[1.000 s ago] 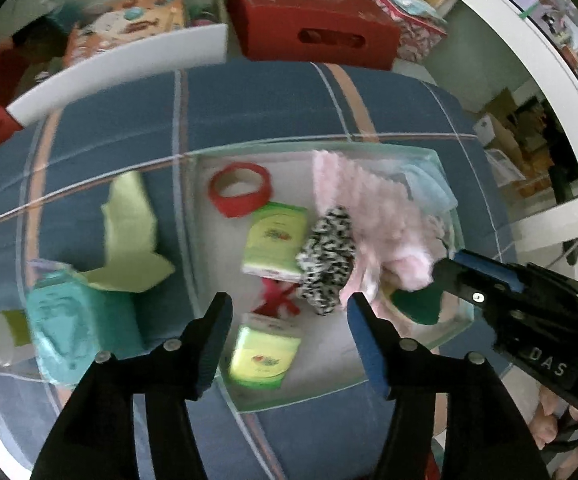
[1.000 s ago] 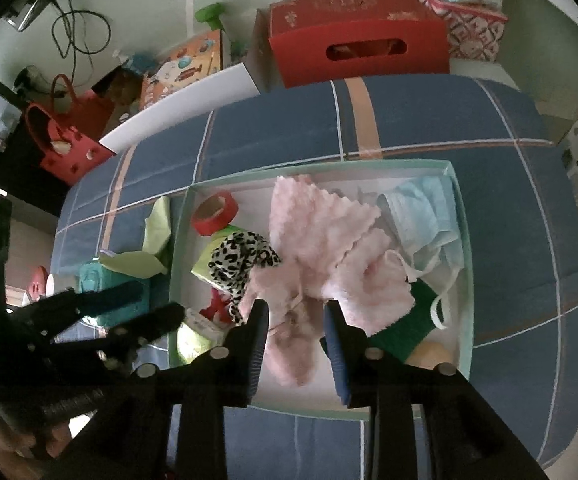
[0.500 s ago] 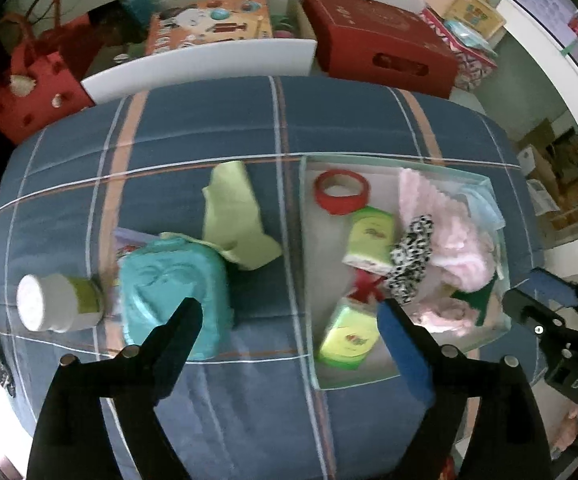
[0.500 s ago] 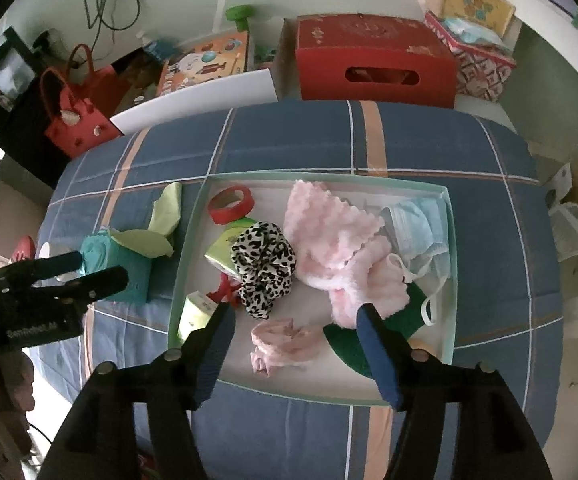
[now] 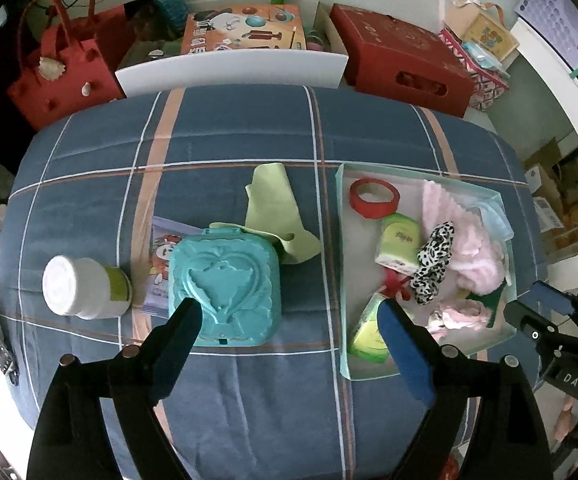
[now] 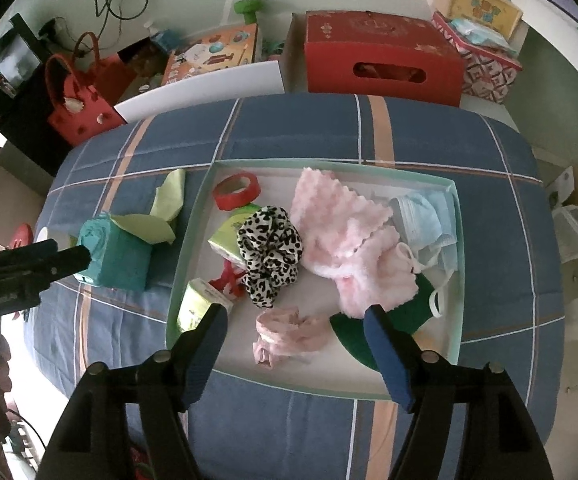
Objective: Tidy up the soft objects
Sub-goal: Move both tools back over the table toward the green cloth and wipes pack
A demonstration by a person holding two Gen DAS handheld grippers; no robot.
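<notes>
Blue plaid bedding covers a bed (image 6: 409, 148) that carries everything, with a shallow pale-green tray (image 6: 460, 280) as the landmark.

Nearest the viewer, the right gripper (image 6: 295, 346) hovers above the tray's near edge. Its blue fingers have just been opening and stand apart with nothing between them; a pink ruffled scrunchie (image 6: 289, 330) lies loose on the tray floor below the gap, apparently just let go. The left gripper (image 5: 285, 338) hangs over the bedding left of the tray, fingers also just opened wide and empty, above the near edge of a teal heart-embossed box (image 5: 225, 286). That position suggests it is heading for items outside the tray.

Inside the tray, soft things are gathered, which seems to be the point of the task: a leopard-print scrunchie (image 6: 271, 254) at centre, a pink fluffy cloth (image 6: 345, 236) to its right, a dark green cloth (image 6: 401, 312) partly under that, and pale blue face masks (image 6: 429, 220) toward the far right corner. Two green tissue packs (image 6: 199, 306) and a red tape roll (image 6: 237, 191) sit along the tray's left side.

Left of the tray, a light green cloth (image 5: 277, 216) is draped partly over the teal box's far side, still outside. Further left stands a white-capped jar (image 5: 85, 288).

Beyond the bed's far edge are a red box (image 6: 381, 60) and a red handbag (image 6: 85, 108).
</notes>
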